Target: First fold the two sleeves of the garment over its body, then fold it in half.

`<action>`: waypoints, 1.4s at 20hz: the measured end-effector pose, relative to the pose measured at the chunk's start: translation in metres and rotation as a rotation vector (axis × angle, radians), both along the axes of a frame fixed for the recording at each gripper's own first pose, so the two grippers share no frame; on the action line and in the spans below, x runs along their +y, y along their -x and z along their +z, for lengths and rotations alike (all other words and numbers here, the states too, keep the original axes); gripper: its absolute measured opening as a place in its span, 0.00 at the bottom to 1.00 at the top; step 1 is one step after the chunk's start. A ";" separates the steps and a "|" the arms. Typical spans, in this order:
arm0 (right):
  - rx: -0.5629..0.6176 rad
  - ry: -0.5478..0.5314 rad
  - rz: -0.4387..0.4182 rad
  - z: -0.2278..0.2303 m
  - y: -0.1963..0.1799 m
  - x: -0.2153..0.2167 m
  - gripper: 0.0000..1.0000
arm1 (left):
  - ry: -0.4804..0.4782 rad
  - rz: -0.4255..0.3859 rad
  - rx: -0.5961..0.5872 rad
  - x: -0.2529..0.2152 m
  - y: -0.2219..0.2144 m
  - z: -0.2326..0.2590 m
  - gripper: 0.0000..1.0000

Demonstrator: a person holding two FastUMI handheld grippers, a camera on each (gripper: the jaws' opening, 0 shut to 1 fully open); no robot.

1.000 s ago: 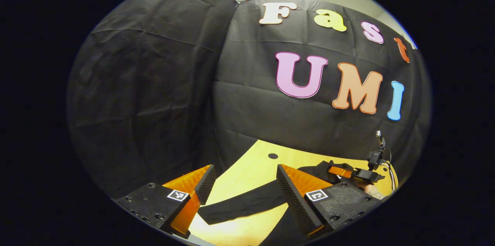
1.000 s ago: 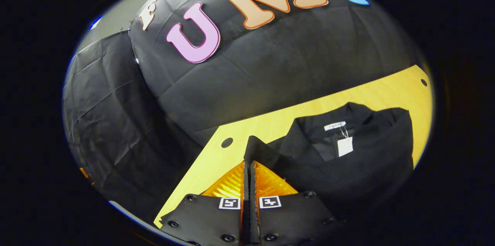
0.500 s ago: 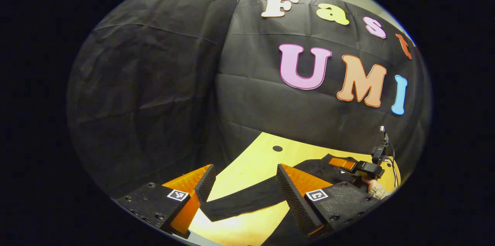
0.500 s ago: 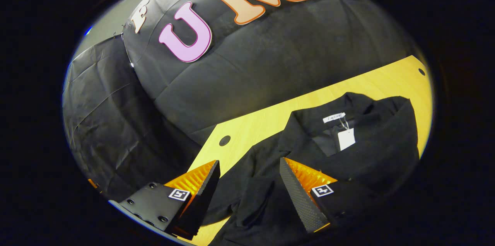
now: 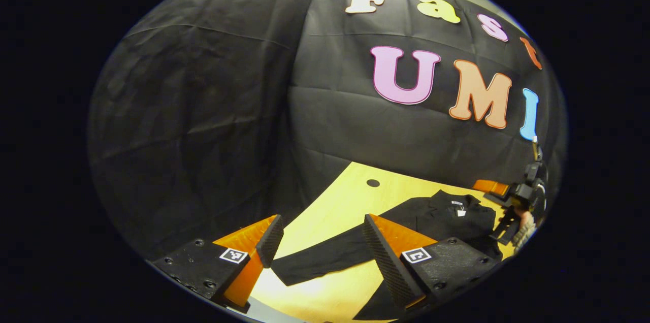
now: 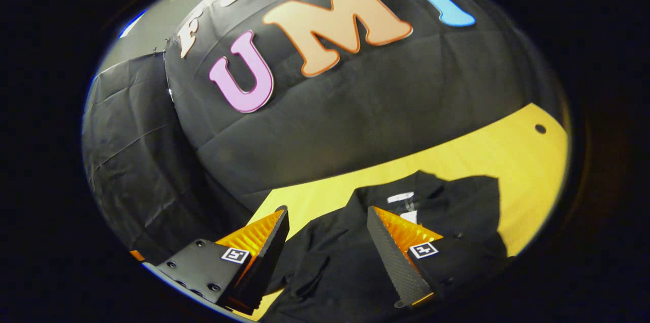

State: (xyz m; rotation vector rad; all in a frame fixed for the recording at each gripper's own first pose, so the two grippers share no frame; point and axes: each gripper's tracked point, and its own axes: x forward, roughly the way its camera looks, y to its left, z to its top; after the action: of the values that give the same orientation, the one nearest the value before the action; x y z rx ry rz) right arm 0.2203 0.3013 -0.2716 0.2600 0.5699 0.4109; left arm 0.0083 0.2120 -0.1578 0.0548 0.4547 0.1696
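A black garment (image 6: pixel 457 211) lies flat on the yellow wooden table (image 6: pixel 482 155), its collar with a white label (image 6: pixel 401 197) towards the wall. My right gripper (image 6: pixel 327 231) hovers open above the garment's near shoulder, holding nothing; rumpled cloth (image 6: pixel 315 272) lies on the body beneath it. In the left gripper view one long sleeve (image 5: pixel 325 257) stretches out flat from the garment's body (image 5: pixel 447 211). My left gripper (image 5: pixel 321 241) stands open above that sleeve, empty. The right gripper (image 5: pixel 500 191) shows far right, lifted over the collar, held by a hand (image 5: pixel 523 229).
The booth's black cloth wall stands close behind the table (image 5: pixel 345 196). A small round hole (image 5: pixel 373 183) sits in the tabletop near the far edge, and another hole (image 6: pixel 540 128) shows at the far right corner. Bare wood lies around the garment.
My right gripper, shut on a fold of the garment a second ago, has opened, let the cloth drop and risen. The left gripper stays open, tipped slightly.
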 end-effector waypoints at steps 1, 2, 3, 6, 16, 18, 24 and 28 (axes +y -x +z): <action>-0.032 0.009 -0.022 0.015 0.003 -0.016 0.98 | 0.004 0.005 0.016 0.001 0.001 -0.006 0.94; -0.062 0.014 -0.046 0.030 0.007 -0.033 0.98 | 0.007 0.009 0.032 0.001 0.003 -0.012 0.94; -0.094 0.015 -0.075 0.044 0.013 -0.053 0.98 | 0.014 0.010 0.048 0.000 0.006 -0.019 0.94; -0.152 0.000 -0.171 0.075 0.031 -0.107 0.98 | 0.032 0.005 0.097 -0.002 0.010 -0.039 0.95; -0.238 0.041 -0.420 0.131 0.123 -0.240 0.97 | 0.029 0.047 0.282 0.020 0.029 -0.127 0.95; -0.243 0.046 -0.451 0.137 0.137 -0.250 0.97 | -0.004 0.051 0.316 0.027 0.028 -0.146 0.96; -0.243 0.126 -0.468 0.139 0.159 -0.257 0.97 | -0.077 0.047 0.422 0.051 0.040 -0.188 0.95; -0.207 0.136 -0.426 0.120 0.164 -0.234 0.97 | -0.057 0.058 0.447 0.060 0.043 -0.203 0.94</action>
State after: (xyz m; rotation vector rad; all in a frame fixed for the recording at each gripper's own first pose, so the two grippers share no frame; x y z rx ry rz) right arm 0.0562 0.0669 -0.1516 0.1982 0.3250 -0.0147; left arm -0.0345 0.2721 -0.3608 0.1364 0.8982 0.2287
